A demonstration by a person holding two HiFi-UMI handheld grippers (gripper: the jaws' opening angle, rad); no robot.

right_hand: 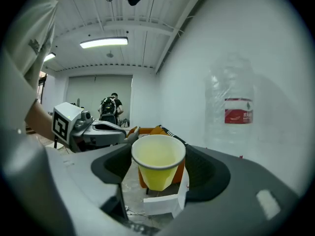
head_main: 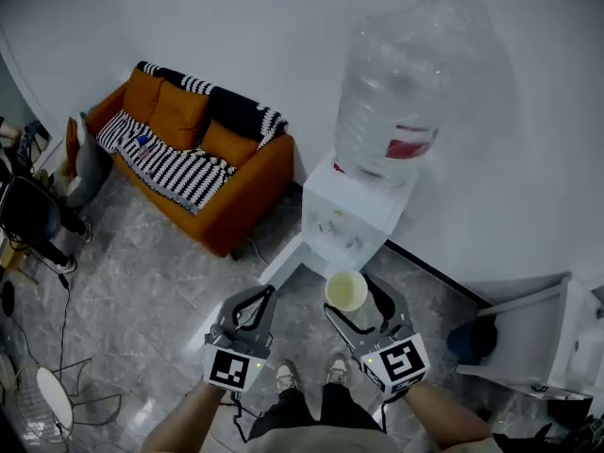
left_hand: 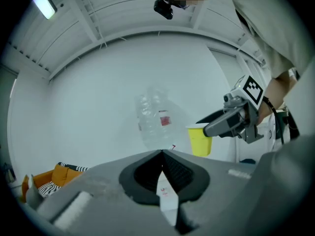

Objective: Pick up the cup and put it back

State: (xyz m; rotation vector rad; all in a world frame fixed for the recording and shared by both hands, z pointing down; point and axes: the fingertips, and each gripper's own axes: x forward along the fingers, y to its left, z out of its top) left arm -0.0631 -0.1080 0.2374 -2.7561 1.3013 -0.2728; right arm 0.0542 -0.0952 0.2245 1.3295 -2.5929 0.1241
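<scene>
My right gripper is shut on a yellow paper cup and holds it upright in the air, in front of a white water dispenser topped by a clear bottle. In the right gripper view the cup sits between the two jaws, its mouth facing up. The left gripper hovers to the cup's left, apart from it. Its jaws meet at the tips with nothing between them. From the left gripper view the cup shows at the right, gripped by the other gripper.
An orange sofa with a striped blanket stands at the left wall. A black chair and a round white stool are at the far left. A white cabinet stands at the right. A person with a backpack stands far off.
</scene>
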